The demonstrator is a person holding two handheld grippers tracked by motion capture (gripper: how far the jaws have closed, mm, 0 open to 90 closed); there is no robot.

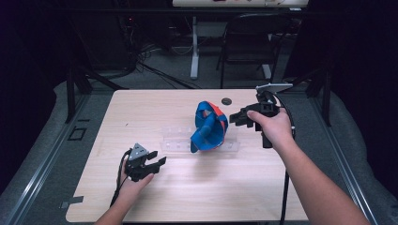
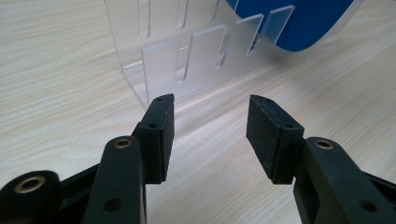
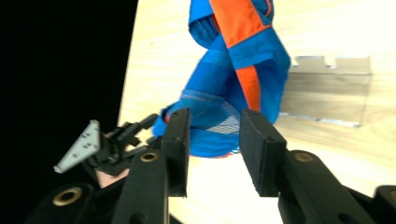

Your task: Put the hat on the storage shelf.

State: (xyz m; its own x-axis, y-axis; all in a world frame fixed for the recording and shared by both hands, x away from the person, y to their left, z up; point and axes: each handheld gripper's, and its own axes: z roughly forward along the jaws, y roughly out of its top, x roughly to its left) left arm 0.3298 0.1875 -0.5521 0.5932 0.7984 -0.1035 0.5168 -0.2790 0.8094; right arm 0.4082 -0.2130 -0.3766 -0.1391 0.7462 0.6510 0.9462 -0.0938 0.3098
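We see a blue and orange fabric item (image 1: 209, 127) standing bunched and twisted on a clear acrylic rack (image 1: 180, 139) near the middle of the wooden table (image 1: 141, 105). Its folds rise above the rack; an orange band runs down one side.

The right gripper (image 1: 236, 117) sits just beside the fabric, jaws spread apart and holding nothing, tips close to the cloth but apart from it. From the right gripper view the fabric (image 3: 233, 84) hangs just ahead of and between the fingers (image 3: 179, 140), with a striped woven edge nearest them, and the rack (image 3: 327, 95) lies beyond the right-hand finger. That view also catches the left gripper (image 3: 135, 133) farther off, near the table's edge, where all is dark.

The left gripper (image 1: 157, 161) rests low, well apart from the fabric, jaws wide and empty. Bare wood lies around it toward the near and left edges. In the left gripper view the rack's slotted clear wall (image 2: 196, 51) stands just ahead of the pads (image 2: 264, 135), detail the high view blurs, and the blue cloth (image 2: 308, 18) shows past the right-hand pad.

A small dark round object (image 1: 226, 100) lies beyond the fabric, near the far edge.
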